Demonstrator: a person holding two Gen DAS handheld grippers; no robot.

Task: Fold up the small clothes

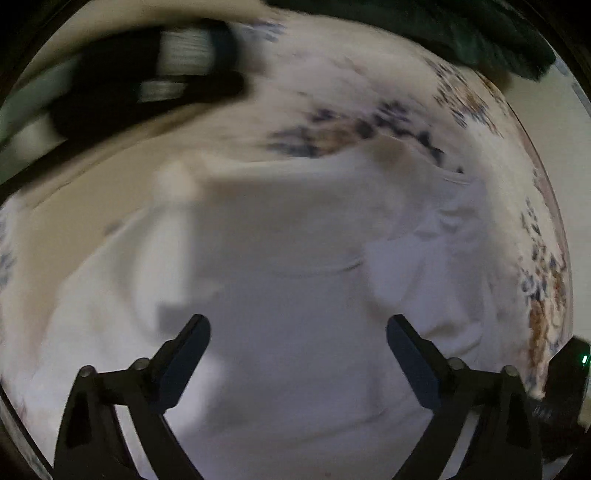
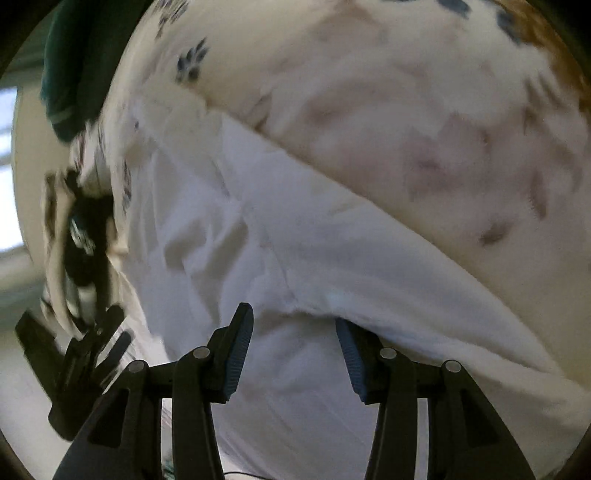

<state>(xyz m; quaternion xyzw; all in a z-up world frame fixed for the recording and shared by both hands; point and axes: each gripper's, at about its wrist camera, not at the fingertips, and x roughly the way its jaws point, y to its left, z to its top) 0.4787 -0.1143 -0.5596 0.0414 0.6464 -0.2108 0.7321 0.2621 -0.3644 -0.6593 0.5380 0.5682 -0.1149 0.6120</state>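
A white garment [image 1: 288,258] lies crumpled on a cream bedcover with blue and brown paw prints [image 1: 369,125]. My left gripper [image 1: 298,328] is open just above the white cloth, holding nothing. In the right wrist view the same white garment [image 2: 295,236] spreads across the bedcover [image 2: 424,110]. My right gripper [image 2: 295,325] is open, its jaws wide apart, with a fold of the white cloth between and over its right fingertip. The other gripper shows blurred at the upper left of the left wrist view [image 1: 147,85] and at the left of the right wrist view [image 2: 85,350].
A dark green garment [image 1: 461,33] lies at the far edge of the bedcover; it also shows in the right wrist view [image 2: 74,62]. A black device with a green light [image 1: 569,373] sits at the right edge. A bright window [image 2: 7,166] is at the left.
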